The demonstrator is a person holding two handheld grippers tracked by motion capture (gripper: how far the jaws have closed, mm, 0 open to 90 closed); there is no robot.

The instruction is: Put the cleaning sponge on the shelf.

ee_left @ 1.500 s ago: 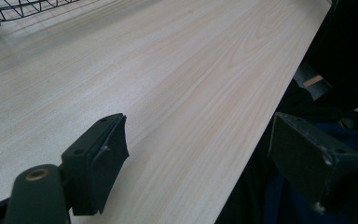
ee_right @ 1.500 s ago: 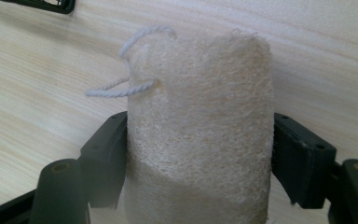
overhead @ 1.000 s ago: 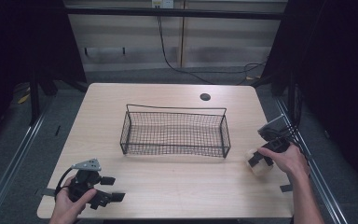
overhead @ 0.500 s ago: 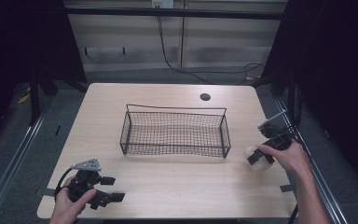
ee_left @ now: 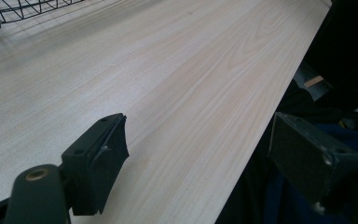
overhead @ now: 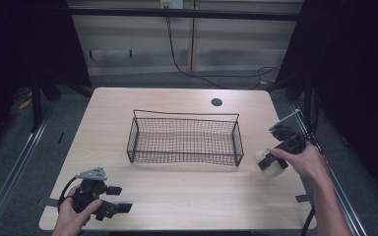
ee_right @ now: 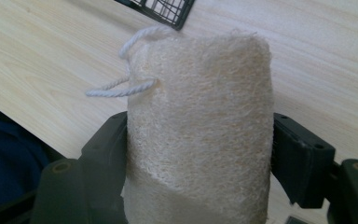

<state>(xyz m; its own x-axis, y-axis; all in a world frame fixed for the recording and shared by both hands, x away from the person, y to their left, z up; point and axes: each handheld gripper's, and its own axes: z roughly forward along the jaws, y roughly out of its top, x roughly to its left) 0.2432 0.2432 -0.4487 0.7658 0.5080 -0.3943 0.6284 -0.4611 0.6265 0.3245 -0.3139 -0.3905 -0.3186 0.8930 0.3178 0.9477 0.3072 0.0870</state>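
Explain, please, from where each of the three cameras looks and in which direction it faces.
High view: fixed above the person's side, facing forward and down on the table; both forearms enter from below, with the left hand-held gripper and right hand-held gripper.
Left gripper view: rides the left hand-held gripper, facing along its open jaws over the table's near edge.
Right gripper view: rides the right hand-held gripper, facing its jaws clamped on a loofah sponge with a cord loop.
Shared: the wire basket appears in all three.
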